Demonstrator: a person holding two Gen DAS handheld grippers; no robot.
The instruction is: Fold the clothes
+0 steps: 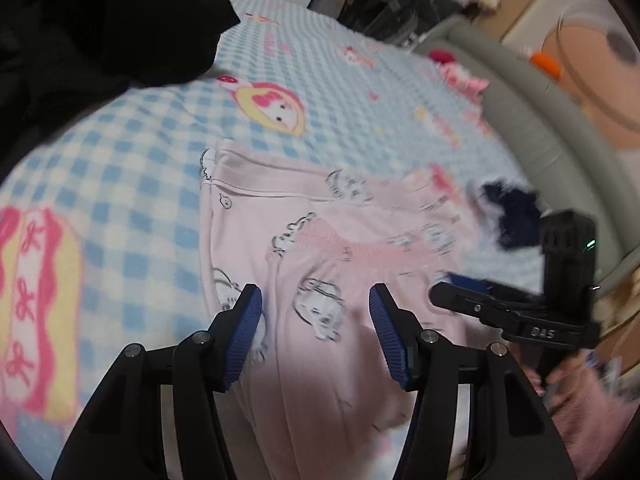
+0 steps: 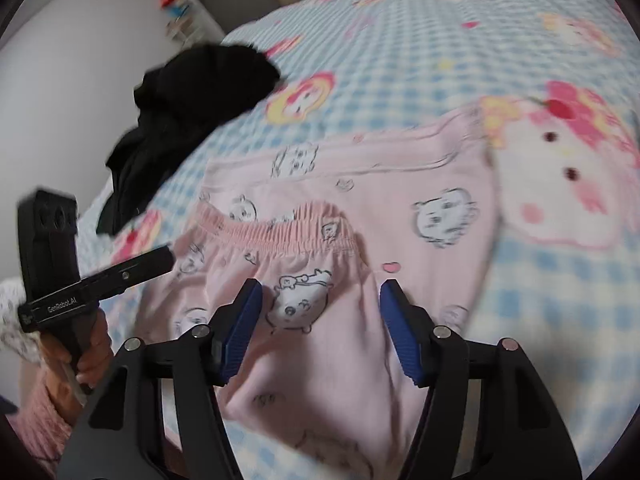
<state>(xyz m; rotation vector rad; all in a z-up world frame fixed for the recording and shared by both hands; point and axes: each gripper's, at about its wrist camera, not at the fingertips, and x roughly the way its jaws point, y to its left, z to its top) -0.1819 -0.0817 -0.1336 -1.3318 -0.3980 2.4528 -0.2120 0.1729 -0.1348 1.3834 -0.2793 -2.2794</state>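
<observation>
Fold clothes, two wrist views over a bed. At far left, a heap of black clothing (image 2: 192,116) lies crumpled on the blue-checked bedsheet (image 1: 132,184), well apart from both tools. Next, the left gripper (image 1: 316,328) hovers with its blue-padded fingers (image 1: 244,336) spread wide and nothing between them; beneath and ahead of it lie the pink pyjama trousers (image 1: 312,240), printed with small cartoon animals. The trousers occupy the middle of the bed, already doubled on themselves: the gathered elastic waistband (image 2: 276,226) rests on top of a lower pink layer whose hemmed edge (image 2: 360,160) runs beyond it. The garment's long axis runs roughly away from both cameras, from the near bed edge toward the far side. To the right, the right gripper (image 2: 320,324) hangs just beside the left one, likewise spread and empty, directly above the cloth just short of the waistband. Both tools stand about equally near the near end of the garment, the right one more squarely before the waistband. Whether another fold is due or this one is complete cannot be settled: the lie fits either. A small dark blue item (image 1: 512,216) lies at the far right near the grey padded bed edge (image 1: 532,120).
</observation>
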